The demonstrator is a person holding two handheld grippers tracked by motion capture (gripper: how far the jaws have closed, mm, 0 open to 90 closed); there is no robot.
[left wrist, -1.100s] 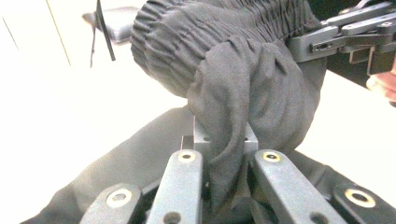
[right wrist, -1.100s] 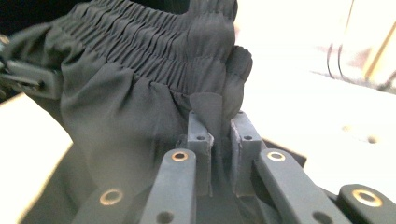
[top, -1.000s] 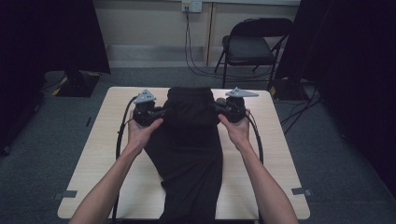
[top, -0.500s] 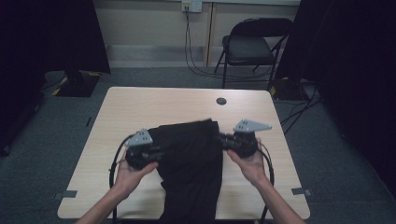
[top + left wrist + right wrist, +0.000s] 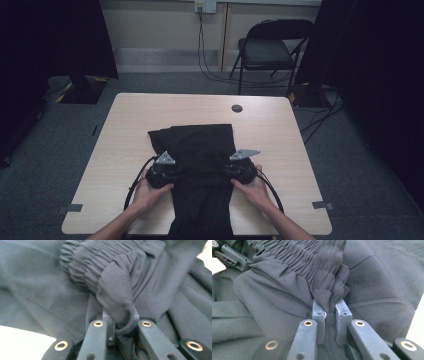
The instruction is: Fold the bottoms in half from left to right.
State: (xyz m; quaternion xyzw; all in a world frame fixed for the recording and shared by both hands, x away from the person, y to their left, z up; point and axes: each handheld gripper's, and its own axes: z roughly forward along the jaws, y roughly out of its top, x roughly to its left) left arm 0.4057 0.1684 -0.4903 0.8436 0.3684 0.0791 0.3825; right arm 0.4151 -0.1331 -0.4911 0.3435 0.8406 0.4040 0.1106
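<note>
While you hold the black trousers by their gathered waistband, both tools are clamped on cloth: your left hand-held gripper pinches one end of the elastic band, your right hand-held gripper the other, jaws closed tight on the fabric in each gripper view. The garment lies down the middle of the counter, its long axis running from the far fold toward you and over the near edge. With the band folded onto the legs, it sits directly between your hands, equally near each. Judging from this, any next fold goes along that axis. Nothing blocks it; the small dark grommet sits well beyond the cloth.
</note>
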